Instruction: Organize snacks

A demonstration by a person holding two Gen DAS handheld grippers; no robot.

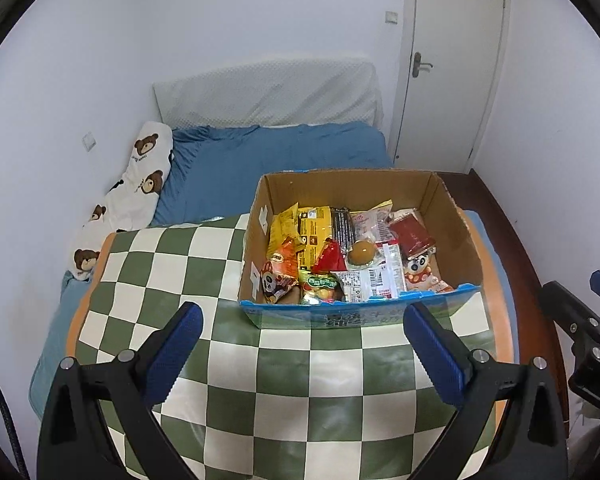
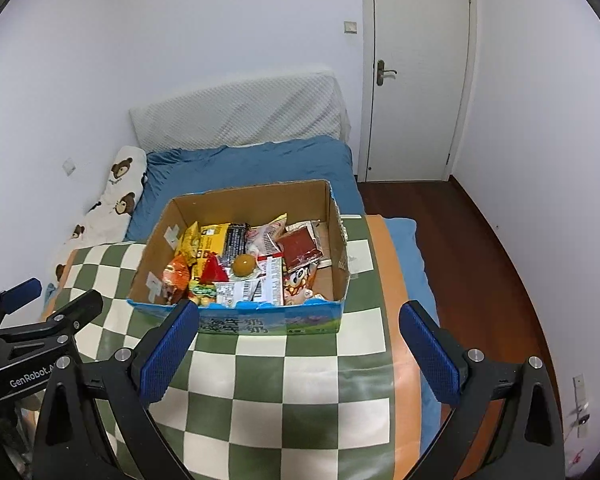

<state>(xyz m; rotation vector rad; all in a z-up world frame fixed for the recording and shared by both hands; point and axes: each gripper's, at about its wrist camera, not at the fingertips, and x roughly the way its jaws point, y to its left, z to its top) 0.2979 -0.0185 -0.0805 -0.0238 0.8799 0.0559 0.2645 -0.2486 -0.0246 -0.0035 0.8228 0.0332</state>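
An open cardboard box [image 1: 452, 224] with a blue printed front stands on the green-and-white checkered table [image 1: 292, 392]. It holds several snack packets: yellow, orange, red, white, and a round brown jelly cup [image 1: 362, 252]. The box [image 2: 336, 240] and the jelly cup [image 2: 244, 265] also show in the right wrist view. My left gripper [image 1: 303, 322] is open and empty, just short of the box's front wall. My right gripper [image 2: 299, 322] is open and empty, also in front of the box. Each gripper shows at the edge of the other's view.
A bed with a blue sheet [image 1: 260, 160], a bear-print pillow [image 1: 140, 176] and a white padded headboard [image 1: 268, 92] lies behind the table. A white door [image 2: 416, 72] and dark wooden floor [image 2: 480, 248] are at the right. The table has an orange rim [image 2: 396, 304].
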